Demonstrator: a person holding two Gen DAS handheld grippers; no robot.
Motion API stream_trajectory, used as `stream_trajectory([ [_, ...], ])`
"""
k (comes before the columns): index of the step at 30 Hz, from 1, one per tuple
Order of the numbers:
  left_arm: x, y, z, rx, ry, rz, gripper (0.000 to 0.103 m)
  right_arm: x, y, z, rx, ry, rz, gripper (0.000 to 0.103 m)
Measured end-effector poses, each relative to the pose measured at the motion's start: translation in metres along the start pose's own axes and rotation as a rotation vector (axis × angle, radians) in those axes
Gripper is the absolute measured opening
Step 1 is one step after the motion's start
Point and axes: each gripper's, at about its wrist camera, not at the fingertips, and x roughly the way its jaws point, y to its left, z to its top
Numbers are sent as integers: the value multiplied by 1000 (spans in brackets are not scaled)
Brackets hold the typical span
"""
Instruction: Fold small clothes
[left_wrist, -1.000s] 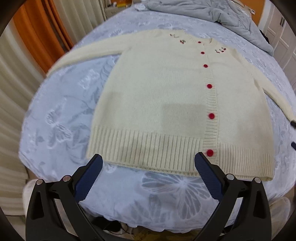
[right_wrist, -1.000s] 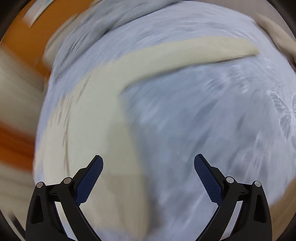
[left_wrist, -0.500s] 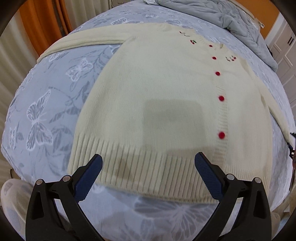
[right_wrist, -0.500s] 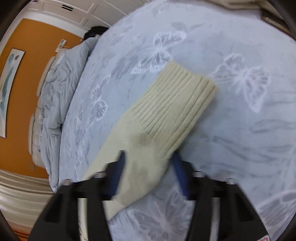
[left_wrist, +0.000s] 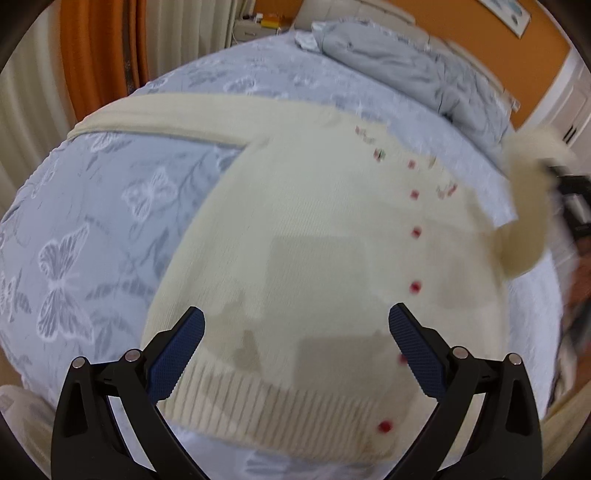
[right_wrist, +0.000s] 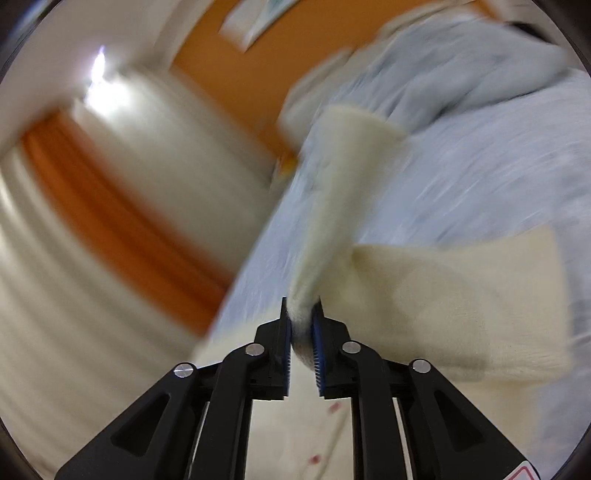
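Note:
A cream knit cardigan with red buttons lies flat, front up, on the blue butterfly bedspread. Its left sleeve stretches out to the left. My left gripper is open and empty, hovering over the ribbed hem. My right gripper is shut on the right sleeve and holds it lifted off the bed; the raised sleeve also shows in the left wrist view at the right edge. The right wrist view is blurred by motion.
A crumpled grey duvet lies at the far end of the bed. Orange curtains and cream curtains hang at the left. An orange wall and white cupboard doors are behind.
My right gripper closed on the right sleeve's cuff and lifted it up over the cardigan. My left gripper moved forward over the hem, still open.

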Motion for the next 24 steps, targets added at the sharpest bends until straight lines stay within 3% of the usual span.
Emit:
stream_trajectory([
  [2,2,-1,12,-22,-6,-41,98,59,22,-29,-72,145,-50,22],
  [5,19,-3,40,-57,21,-127,98,75,24,-58,-101,185,-112,25],
  [7,34,-3,55,-87,29,-158,98,51,11,-70,-77,151,-159,49],
  [9,62,-7,73,-116,51,-186,98,18,-17,-78,3,91,-201,61],
  [11,91,-10,87,-151,89,-200,98,-5,-44,-91,99,60,-250,62],
  [14,145,-11,104,-292,176,-250,97,-43,-96,-102,289,8,-282,62],
  [17,171,-11,109,-417,214,-227,80,-48,-137,-104,442,-27,-266,62],
  [18,172,-13,112,-446,191,-211,61,-44,-150,-102,484,-37,-249,62],
  [19,173,-20,118,-427,187,-233,20,-40,-160,-99,535,-53,-235,62],
  [20,176,-27,125,-395,203,-266,8,-41,-167,-103,553,-66,-217,61],
  [21,170,-38,136,-350,176,-285,10,-36,-169,-96,555,-87,-206,39],
  [22,158,-46,144,-315,122,-294,10,-32,-165,-87,537,-104,-212,11],
  [24,127,-66,165,-197,5,-340,9,-45,-144,-69,467,-200,-198,10],
])
